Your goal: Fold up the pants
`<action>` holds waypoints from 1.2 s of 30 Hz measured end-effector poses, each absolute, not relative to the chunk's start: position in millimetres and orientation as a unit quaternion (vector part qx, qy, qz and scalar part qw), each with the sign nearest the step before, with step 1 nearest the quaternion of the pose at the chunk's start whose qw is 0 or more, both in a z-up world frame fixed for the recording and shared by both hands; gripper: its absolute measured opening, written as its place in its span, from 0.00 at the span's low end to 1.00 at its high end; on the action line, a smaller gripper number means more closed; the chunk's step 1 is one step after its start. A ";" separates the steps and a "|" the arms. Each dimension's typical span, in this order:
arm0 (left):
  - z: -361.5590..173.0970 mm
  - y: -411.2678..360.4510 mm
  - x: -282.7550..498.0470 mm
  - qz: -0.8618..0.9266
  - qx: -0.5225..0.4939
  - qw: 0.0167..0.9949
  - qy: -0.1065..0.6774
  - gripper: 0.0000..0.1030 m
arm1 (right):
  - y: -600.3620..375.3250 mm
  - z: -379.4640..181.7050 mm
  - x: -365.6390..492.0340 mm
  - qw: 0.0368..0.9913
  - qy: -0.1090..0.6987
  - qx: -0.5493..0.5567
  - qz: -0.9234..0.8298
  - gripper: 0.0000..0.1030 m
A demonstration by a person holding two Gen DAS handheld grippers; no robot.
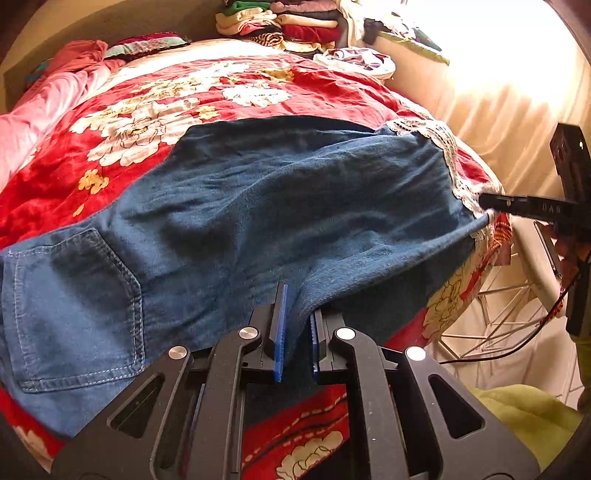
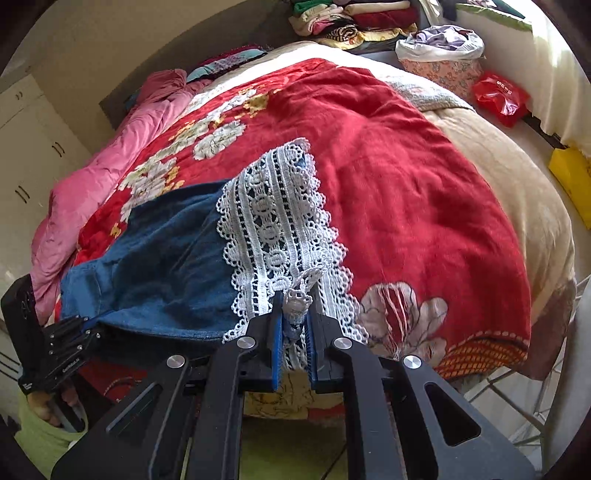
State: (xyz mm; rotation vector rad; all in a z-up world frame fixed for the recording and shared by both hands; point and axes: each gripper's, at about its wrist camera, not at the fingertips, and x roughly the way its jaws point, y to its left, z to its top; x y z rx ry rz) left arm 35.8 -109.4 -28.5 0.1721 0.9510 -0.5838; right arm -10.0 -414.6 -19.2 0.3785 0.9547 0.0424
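Item: one pair of blue denim pants [image 1: 258, 206] with white crocheted lace cuffs [image 2: 277, 221], lying across the near end of a bed on a red floral blanket [image 1: 140, 110]. Position: the seat and a stitched back pocket [image 1: 74, 306] lie to the left of the left tool [image 1: 295, 332]; the legs run off to its right, ending at the lace, which reaches the blanket's corner. Left tool: jaws closed on a raised pinch of denim along the near edge, the cloth rising between the blue pads [image 1: 279, 332]. Right tool [image 2: 295, 328]: jaws closed on a bunched tip of the lace trim, with the rest of the cuff spreading forward and away from it. Handling, judged: soft, limp cloth with no stiffness of its own; it sags between the two holds and would drape wherever unsupported. Denim is moderately heavy for a garment and grips the nap of the blanket, so dragging may pull the blanket along. The lace is light, open-worked and likely to snag or stretch; a hold there carries weight poorly and could tear threads if tugged hard. Better holds: the doubled seams, the hem just behind the lace, and the waistband, which lies beyond the left tool's left side. Surroundings: pink quilt [image 2: 92, 177] and stacked folded clothes [image 1: 280, 26] far ahead, well apart from the pants.
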 end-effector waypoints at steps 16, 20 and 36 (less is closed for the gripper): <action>-40.8 -111.5 28.7 -0.278 0.093 0.826 0.482 0.24 | -434.9 -28.4 -23.9 0.872 0.461 0.166 -0.008 0.35; -29.8 -101.8 21.7 -0.288 0.079 0.825 0.480 0.40 | -450.5 -3.2 -28.0 0.893 0.421 0.159 -0.014 0.41; -5.2 -91.5 176.8 -0.216 0.064 0.843 0.489 0.48 | -450.3 -11.7 150.4 0.873 0.458 0.129 0.103 0.50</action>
